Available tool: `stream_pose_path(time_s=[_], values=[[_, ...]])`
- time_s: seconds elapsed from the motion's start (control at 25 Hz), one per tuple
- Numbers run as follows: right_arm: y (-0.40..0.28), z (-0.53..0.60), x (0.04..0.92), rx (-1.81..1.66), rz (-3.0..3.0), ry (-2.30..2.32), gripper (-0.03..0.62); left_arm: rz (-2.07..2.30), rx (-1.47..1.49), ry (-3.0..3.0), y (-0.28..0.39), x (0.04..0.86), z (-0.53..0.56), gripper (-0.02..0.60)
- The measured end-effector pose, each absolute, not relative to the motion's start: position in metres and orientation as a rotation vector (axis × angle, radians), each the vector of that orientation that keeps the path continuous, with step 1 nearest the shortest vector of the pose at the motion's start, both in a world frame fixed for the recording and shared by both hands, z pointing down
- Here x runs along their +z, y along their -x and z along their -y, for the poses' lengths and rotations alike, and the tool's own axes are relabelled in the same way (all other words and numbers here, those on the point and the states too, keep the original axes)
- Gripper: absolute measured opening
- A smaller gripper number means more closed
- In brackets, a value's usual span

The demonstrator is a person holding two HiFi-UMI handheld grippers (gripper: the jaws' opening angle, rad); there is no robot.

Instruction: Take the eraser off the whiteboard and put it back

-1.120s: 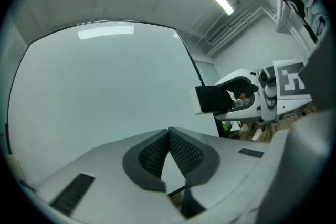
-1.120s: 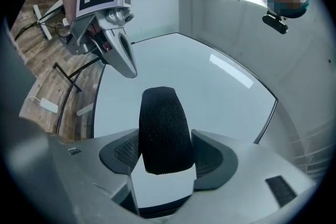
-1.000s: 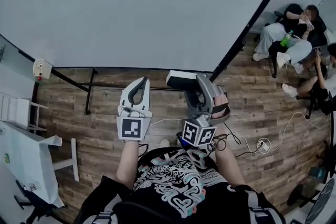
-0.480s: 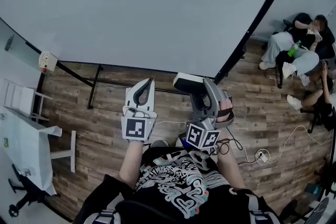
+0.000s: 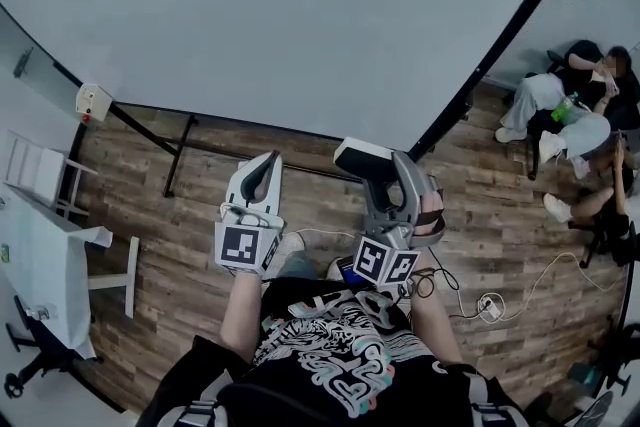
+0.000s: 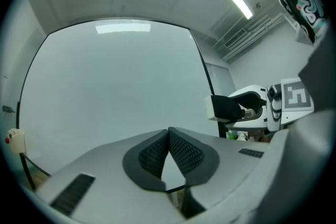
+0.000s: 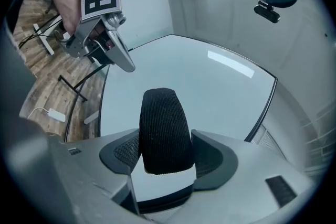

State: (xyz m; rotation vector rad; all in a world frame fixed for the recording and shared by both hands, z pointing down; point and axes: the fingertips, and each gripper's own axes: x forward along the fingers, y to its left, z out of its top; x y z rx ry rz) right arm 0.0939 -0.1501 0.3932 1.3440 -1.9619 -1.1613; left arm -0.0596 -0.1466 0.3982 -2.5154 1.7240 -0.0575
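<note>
The eraser (image 7: 165,128), a pale block with a black woven felt face, is clamped between the right gripper's (image 7: 166,157) wide-set jaws, in front of the whiteboard (image 5: 300,15). The left gripper's (image 6: 169,139) jaws are closed together and hold nothing.

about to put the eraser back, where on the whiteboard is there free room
The whiteboard face is bare throughout, from its left edge to the black frame on its right. It is crowded only beside the eraser in the right gripper, where the left gripper hangs, jaws together.
</note>
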Motion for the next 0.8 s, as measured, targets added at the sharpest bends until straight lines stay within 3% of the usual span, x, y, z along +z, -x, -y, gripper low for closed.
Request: stream_pose_path(time_s=[0.8], values=[[-0.064,0.210,0.394,-1.118,1.923,-1.374,0.299,-1.738,-0.086,2.475,0.098,0.401,0.206,0.025]])
